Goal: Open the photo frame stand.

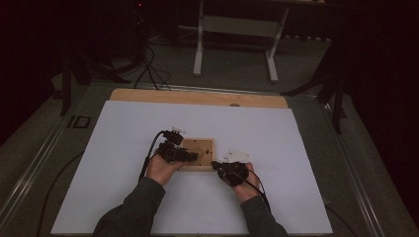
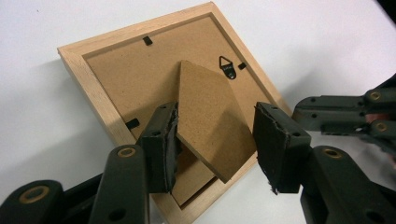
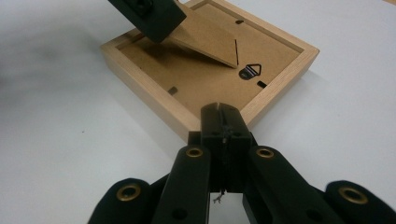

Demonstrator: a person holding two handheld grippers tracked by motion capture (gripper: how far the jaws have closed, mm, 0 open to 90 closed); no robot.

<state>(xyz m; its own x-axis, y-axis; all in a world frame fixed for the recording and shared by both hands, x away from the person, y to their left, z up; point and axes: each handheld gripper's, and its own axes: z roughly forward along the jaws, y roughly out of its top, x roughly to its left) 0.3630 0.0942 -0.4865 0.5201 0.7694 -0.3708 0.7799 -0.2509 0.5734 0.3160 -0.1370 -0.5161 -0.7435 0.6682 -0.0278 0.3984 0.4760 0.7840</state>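
Note:
A light wooden picture frame (image 1: 202,146) lies face down on the white sheet, brown backing board (image 2: 135,70) up, with a metal hanger (image 2: 227,65) and small black clips. Its cardboard easel stand (image 2: 210,116) is tilted up off the backing. My left gripper (image 2: 217,142) straddles the stand, both pads against its side edges. It shows at the frame's left side as left gripper (image 1: 193,157). My right gripper (image 3: 219,122) is shut with nothing between its jaws, its tips against the frame's (image 3: 154,100) near rim. In the high view the right gripper (image 1: 216,164) is at the frame's lower right corner.
A white sheet (image 1: 123,148) covers the wooden tabletop (image 1: 197,97), with open room around the frame. Beyond the table stand a white table base (image 1: 234,27), dark stands (image 1: 74,69) and floor cables (image 1: 150,69). Each gripper trails a cable.

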